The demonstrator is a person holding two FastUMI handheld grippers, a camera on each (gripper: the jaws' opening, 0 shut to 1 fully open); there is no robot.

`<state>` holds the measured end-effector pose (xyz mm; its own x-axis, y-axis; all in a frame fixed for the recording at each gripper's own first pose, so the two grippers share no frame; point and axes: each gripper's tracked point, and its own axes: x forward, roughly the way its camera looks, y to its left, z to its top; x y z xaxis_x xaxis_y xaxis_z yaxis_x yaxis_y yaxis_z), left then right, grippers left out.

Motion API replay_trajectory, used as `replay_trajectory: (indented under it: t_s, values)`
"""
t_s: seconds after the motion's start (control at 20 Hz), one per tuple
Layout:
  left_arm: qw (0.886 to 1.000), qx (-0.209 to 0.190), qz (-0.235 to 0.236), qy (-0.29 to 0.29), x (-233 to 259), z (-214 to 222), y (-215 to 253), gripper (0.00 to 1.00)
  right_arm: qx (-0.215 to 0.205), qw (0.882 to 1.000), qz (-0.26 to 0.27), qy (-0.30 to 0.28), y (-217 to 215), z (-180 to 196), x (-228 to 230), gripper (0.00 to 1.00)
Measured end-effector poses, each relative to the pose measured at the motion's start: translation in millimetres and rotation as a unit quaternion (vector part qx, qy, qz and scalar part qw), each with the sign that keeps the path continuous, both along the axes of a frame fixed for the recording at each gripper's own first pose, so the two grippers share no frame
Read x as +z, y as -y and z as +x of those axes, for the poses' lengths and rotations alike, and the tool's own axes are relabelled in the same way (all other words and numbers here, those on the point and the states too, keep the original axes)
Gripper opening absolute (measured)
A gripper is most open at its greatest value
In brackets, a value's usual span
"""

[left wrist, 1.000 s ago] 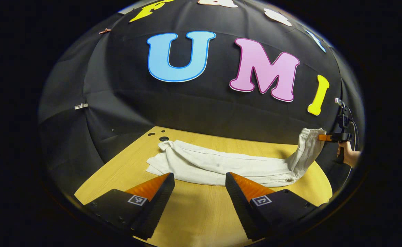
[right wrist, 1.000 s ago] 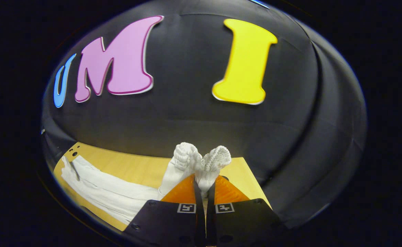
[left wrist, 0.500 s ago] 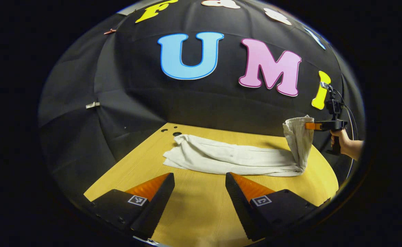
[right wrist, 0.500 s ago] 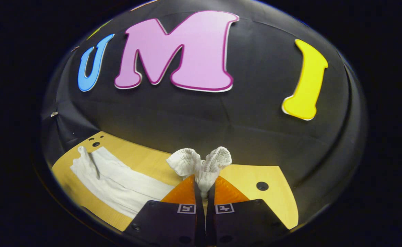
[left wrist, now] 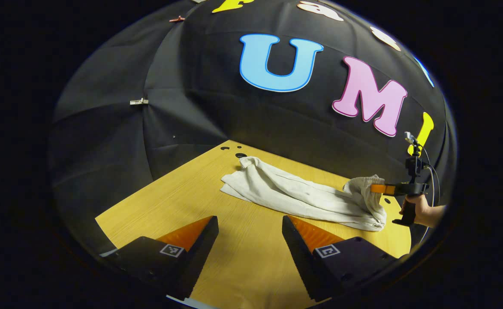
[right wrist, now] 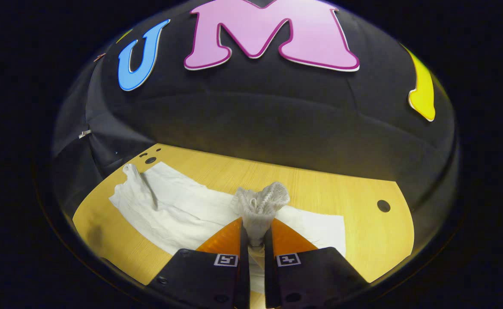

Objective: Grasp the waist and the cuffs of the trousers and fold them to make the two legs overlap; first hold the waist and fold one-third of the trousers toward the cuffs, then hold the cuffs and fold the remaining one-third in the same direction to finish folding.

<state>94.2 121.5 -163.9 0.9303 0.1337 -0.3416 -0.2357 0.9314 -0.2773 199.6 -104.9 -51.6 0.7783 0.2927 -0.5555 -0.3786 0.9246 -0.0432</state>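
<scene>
White trousers (left wrist: 294, 195) lie stretched across the wooden table (left wrist: 182, 201), legs overlapped, cuffs toward the far left corner. Their elastic waist (right wrist: 262, 201) bunches up between the fingers of my right gripper (right wrist: 255, 229), which is shut on it and carries it low over the trousers' own cloth (right wrist: 178, 206). In the left gripper view the right gripper (left wrist: 378, 189) and the hand holding it (left wrist: 423, 212) hover at the trousers' right end, the waist (left wrist: 360, 186) folded over. My left gripper (left wrist: 250, 223) is open above bare table, in front of the trousers and apart from them.
Small round holes (left wrist: 239, 155) sit in the table near the cuffs, and another hole (right wrist: 383, 206) lies near the right end. The black cloth wall (left wrist: 255, 124) rises right behind the table's far edge. A clip (left wrist: 139, 101) pins the cloth at left.
The right gripper has lowered and carried the waist leftward over the trousers, so the lifted cloth now droops on the laid part. The left gripper stayed open and pulled away toward the left.
</scene>
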Motion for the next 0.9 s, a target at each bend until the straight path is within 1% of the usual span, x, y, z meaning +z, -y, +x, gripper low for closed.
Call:
replay_trajectory:
  t_s: [0.05,0.1,0.15,0.2,0.25,0.3,0.35,0.4,0.45,0.5,0.55,0.6,0.7,0.8,0.9]
  values:
    - [1.0,0.001,0.0,0.0,-1.5,3.5,-4.6,0.95,0.004,1.0,-0.002,-0.005,0.6,-1.1,-0.5,0.19]
    - [1.0,0.0,-0.002,0.001,-1.4,7.1,-7.3,0.95,0.008,1.0,-0.003,-0.015,2.9,-4.6,0.4,0.29]
    - [1.0,-0.004,-0.006,0.003,-0.1,10.8,-9.2,0.95,0.01,1.0,-0.001,-0.024,1.1,-5.9,-4.1,0.3]
    - [1.0,-0.009,-0.01,0.005,1.7,13.5,-10.6,0.95,0.014,0.999,0.003,-0.03,0.7,-9.1,-9.7,0.35]
    - [1.0,-0.012,-0.014,0.008,2.6,17.1,-12.5,0.95,0.02,0.999,0.007,-0.032,-2.2,-10.0,-8.7,0.29]
    - [1.0,-0.015,-0.017,0.01,3.3,20.1,-14.6,0.95,0.026,0.999,0.011,-0.031,-7.5,-8.3,-11.5,0.51]
    - [1.0,-0.016,-0.02,0.012,5.1,23.3,-17.2,0.95,0.028,0.999,0.011,-0.03,-6.9,-11.4,-8.3,0.66]
    - [1.0,-0.017,-0.021,0.015,6.6,27.0,-19.6,0.95,0.027,0.999,0.007,-0.03,-7.1,-14.9,-5.5,0.68]
    - [0.999,-0.018,-0.021,0.018,8.6,31.1,-22.8,0.95,0.025,0.999,0.005,-0.033,-9.4,-22.0,-4.6,0.74]
    - [0.999,-0.019,-0.021,0.019,10.5,35.4,-26.6,0.95,0.026,0.999,0.006,-0.039,-13.4,-33.7,-6.2,0.92]
    - [0.999,-0.02,-0.022,0.021,11.7,41.7,-29.4,0.95,0.025,0.999,0.005,-0.038,-12.7,-40.7,-4.2,0.98]
    - [0.999,-0.018,-0.023,0.024,14.0,48.4,-33.9,0.95,0.024,0.999,0.006,-0.032,-9.6,-46.1,5.7,1.0]
    - [0.999,-0.01,-0.027,0.031,18.2,66.4,-44.4,0.95,0.021,0.999,0.005,-0.025,-2.7,-58.5,18.7,1.0]
    - [0.999,-0.002,-0.03,0.032,20.7,86.8,-54.6,0.96,0.018,1.0,0.005,-0.024,7.2,-69.4,32.8,1.0]
    - [0.999,0.01,-0.026,0.018,14.0,109.9,-64.5,0.96,0.007,1.0,0.008,-0.015,22.2,-78.4,51.3,0.99]
